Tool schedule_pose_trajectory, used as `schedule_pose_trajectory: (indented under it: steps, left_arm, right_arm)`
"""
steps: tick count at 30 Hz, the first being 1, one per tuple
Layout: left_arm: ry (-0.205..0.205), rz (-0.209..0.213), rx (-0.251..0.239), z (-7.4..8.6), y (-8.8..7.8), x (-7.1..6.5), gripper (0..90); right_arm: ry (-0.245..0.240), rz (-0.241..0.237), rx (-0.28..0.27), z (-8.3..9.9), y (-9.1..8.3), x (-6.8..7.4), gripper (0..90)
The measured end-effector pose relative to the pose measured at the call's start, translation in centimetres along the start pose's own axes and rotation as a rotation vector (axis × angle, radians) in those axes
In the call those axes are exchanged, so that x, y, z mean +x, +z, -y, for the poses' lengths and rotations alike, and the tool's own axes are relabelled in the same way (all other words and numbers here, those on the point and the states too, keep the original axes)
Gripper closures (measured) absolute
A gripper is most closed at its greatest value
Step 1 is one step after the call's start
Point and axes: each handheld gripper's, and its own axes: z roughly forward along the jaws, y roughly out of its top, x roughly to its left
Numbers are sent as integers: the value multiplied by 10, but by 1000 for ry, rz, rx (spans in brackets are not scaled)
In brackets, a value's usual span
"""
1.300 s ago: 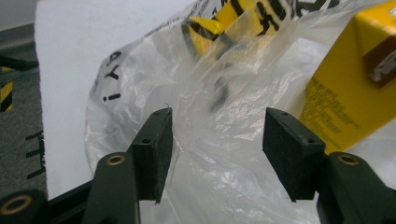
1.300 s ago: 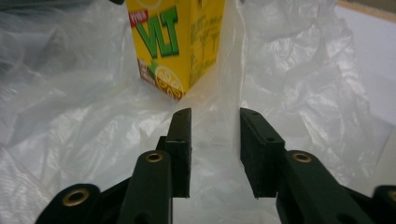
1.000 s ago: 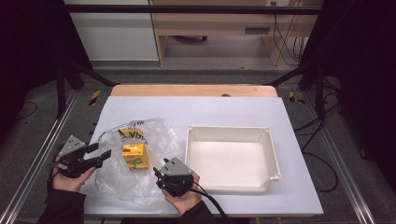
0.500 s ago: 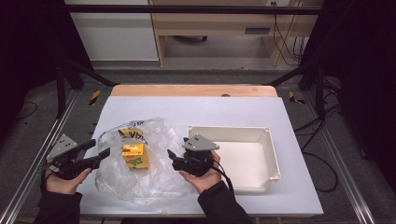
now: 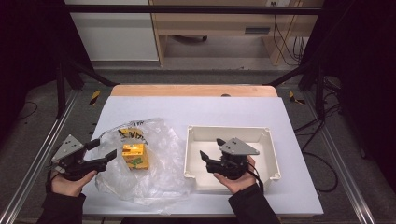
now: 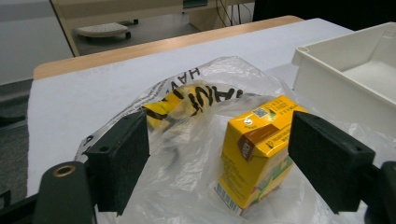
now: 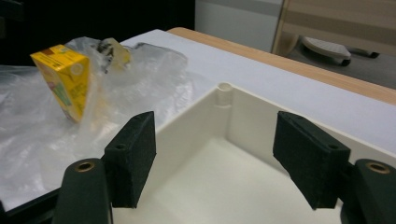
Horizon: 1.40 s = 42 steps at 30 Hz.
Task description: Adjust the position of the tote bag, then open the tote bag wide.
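Note:
A yellow drink carton (image 5: 135, 156) stands upright on a crumpled clear plastic bag (image 5: 159, 175) with yellow-and-black print. My left gripper (image 5: 103, 149) is just left of the carton and points at it. Its jaws have just been opening and are open. In the left gripper view the carton (image 6: 257, 149) stands beyond the pads (image 6: 122, 161), untouched. My right gripper (image 5: 211, 148) hovers over the white tray (image 5: 271, 140), open and empty after its jaws have just been opening. In the right gripper view the tray's inner corner (image 7: 224, 100) lies ahead and the carton (image 7: 63, 86) is far left.
The white mat (image 5: 210, 109) covers the table, with a wooden strip (image 5: 194, 90) along the far edge. Metal frame rails (image 5: 39, 154) run along both sides. A light wooden desk (image 5: 224, 28) stands beyond the table. Cables (image 5: 322, 126) hang at the right.
My right gripper has swung from the bag's near right edge to above the white tray, with its jaws wider. My left gripper's jaws have widened while the hand barely shifted. The carton has not moved.

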Motion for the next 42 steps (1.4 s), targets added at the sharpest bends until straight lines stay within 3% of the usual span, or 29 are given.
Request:
schedule_pose_trajectory:
  steps: [3, 10, 19, 34, 42]
  left_arm:
    - [14, 15, 0, -2, 3, -3, 206]
    - [56, 46, 24, -4, 14, -10, 203]
    - [87, 66, 27, -10, 23, -16, 192]
    - [113, 92, 50, -9, 34, -16, 185]
    - [147, 109, 70, -8, 38, -21, 184]
  right_arm:
    - [17, 30, -1, 10, -17, -19, 299]
    - [37, 84, 24, 32, -42, -46, 289]
    - [63, 130, 44, 52, -62, -66, 265]
    - [67, 150, 40, 58, -74, -72, 259]
    - [63, 147, 33, 57, -76, -72, 259]
